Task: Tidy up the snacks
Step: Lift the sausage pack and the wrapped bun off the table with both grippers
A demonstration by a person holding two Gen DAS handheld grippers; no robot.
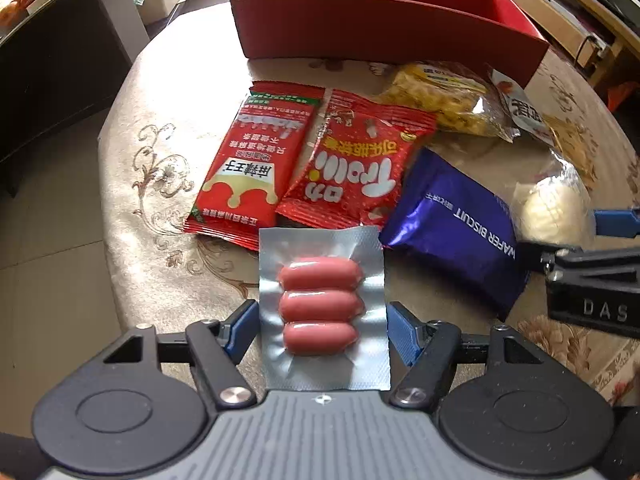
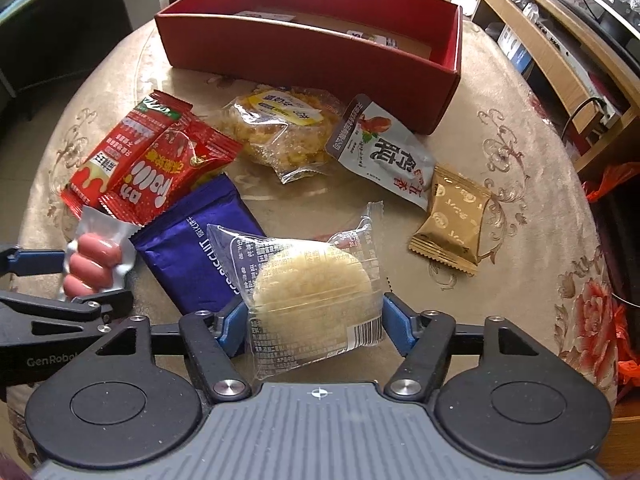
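My left gripper (image 1: pixel 322 330) is shut on a silver vacuum pack of three pink sausages (image 1: pixel 322 304), held above the table; the pack also shows in the right wrist view (image 2: pixel 94 260). My right gripper (image 2: pixel 314 320) is shut on a clear-wrapped pale round pastry (image 2: pixel 312 288), which also shows in the left wrist view (image 1: pixel 554 210). A red open box (image 2: pixel 312 56) stands at the back of the table. On the table lie two red packets (image 1: pixel 256 160) (image 1: pixel 356 168), a purple wafer biscuit pack (image 1: pixel 456 224), a yellow crisp cake in a clear bag (image 2: pixel 280 128), a white pouch (image 2: pixel 384 152) and a gold sachet (image 2: pixel 452 220).
The round table has a beige floral cloth (image 1: pixel 160 184). The box (image 1: pixel 384 20) holds some flat packets (image 2: pixel 372 38). A wooden shelf unit (image 2: pixel 560 40) stands to the right, dark furniture to the left. The two grippers hang close side by side near the table's front.
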